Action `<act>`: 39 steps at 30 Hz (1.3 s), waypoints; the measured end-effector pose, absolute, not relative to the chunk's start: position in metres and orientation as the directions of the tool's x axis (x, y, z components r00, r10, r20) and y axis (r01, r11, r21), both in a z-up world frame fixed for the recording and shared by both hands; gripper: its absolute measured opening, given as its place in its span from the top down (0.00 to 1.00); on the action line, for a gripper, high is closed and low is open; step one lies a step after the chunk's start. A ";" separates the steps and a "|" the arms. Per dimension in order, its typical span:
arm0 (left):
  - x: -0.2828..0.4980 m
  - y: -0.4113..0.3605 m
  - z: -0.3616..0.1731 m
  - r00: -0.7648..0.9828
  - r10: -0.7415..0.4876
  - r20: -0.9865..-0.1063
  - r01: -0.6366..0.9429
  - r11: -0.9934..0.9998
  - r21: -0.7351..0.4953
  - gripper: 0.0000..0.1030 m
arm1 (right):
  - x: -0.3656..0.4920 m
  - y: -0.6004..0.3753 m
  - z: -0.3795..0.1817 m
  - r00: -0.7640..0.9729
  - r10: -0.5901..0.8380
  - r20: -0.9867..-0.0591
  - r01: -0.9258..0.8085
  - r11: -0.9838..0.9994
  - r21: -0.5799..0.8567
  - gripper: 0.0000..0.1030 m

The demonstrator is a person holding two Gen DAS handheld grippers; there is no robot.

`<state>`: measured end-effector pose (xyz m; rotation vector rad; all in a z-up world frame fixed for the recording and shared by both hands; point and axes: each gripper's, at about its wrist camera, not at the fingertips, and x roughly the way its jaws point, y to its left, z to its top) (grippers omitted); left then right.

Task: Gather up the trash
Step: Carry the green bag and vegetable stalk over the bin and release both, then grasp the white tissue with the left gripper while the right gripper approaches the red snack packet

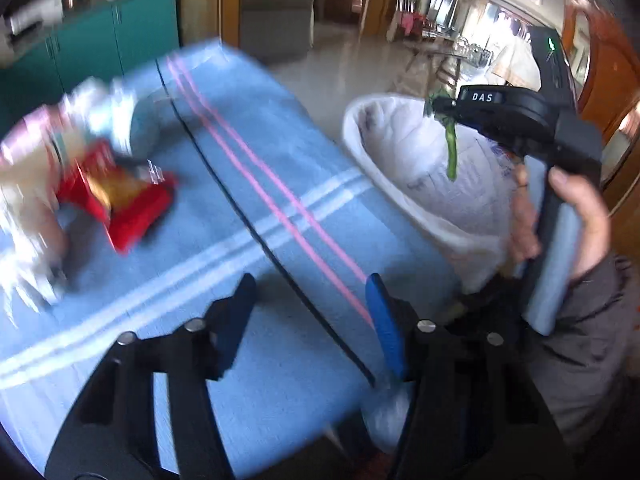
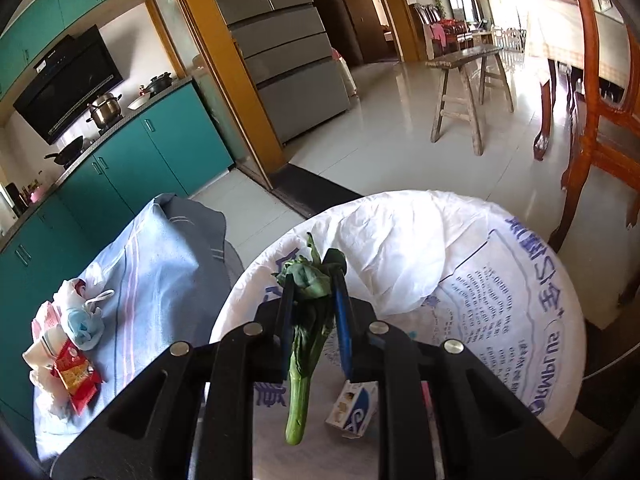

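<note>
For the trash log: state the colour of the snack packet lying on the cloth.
Red snack packet, with a yellow-orange picture; clearest in the right wrist view.

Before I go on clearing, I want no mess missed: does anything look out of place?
Nothing spilled or damaged. The leafy green stalk dangles from the right gripper over the lined bin. Wrappers and a crumpled mask sit heaped on the cloth-covered table.

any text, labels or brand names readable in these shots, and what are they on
"DAS": white letters on the right gripper, seen from the left wrist view.
"sunplus"-like blue Latin word, upside down, on the white bin liner: only roughly legible.
Large blue Chinese characters and fine print on the same liner: not readable.
Small blue and white box inside the bin: print too small.
Red snack packet on the table: print blurred.
</note>
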<state>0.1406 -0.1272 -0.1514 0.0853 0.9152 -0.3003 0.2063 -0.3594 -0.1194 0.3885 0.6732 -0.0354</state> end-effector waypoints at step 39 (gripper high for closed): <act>0.140 0.067 -0.121 0.625 0.096 -0.774 -0.200 0.979 -0.041 0.63 | 0.221 -0.062 -0.119 0.391 0.524 -0.757 -0.596 0.771 0.226 0.34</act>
